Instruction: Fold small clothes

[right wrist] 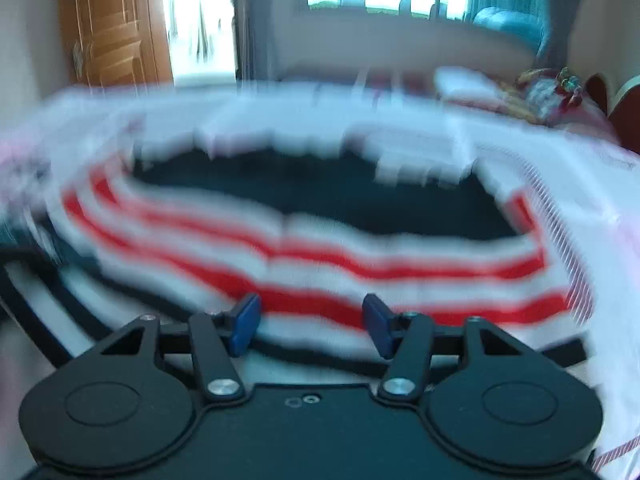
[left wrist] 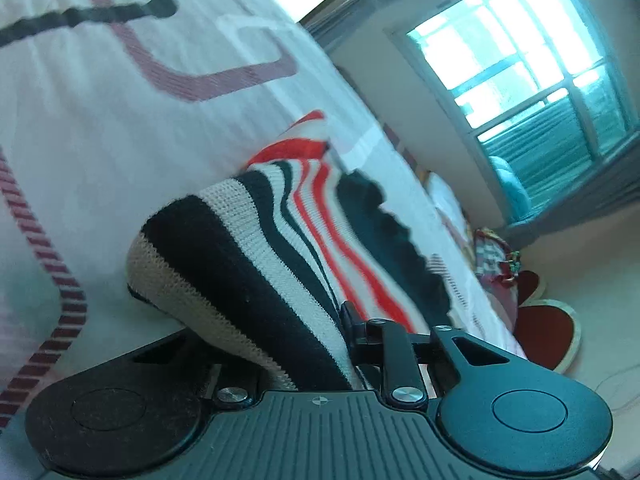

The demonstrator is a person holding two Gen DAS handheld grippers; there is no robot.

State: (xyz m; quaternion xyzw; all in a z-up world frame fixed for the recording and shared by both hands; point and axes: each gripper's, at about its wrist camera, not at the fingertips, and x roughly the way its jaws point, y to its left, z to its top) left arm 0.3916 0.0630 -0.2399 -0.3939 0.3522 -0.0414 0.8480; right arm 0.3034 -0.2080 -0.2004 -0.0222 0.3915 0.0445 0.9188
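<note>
Left wrist view: a knitted garment striped in black, white and red point(left wrist: 280, 248) rises from the black left gripper point(left wrist: 344, 344) at 6 o'clock and runs toward 1 o'clock across a white bedsheet with maroon and black line patterns point(left wrist: 120, 100). A thick fold of the knit is pinched in the tongs, which are pressed together on it (the fingertips themselves are buried in cloth). A bright barred window point(left wrist: 512, 60) sits at 2 o'clock.

Right wrist view, heavily blurred: the same striped garment point(right wrist: 320, 240) lies spread on the bedsheet point(right wrist: 540, 152) at centre. The right gripper point(right wrist: 312, 326) at 6 o'clock has its blue-padded fingers point(right wrist: 245, 322) spread apart, holding nothing, just over the garment's near edge. A wooden door point(right wrist: 112, 20) stands at 10 o'clock.
</note>
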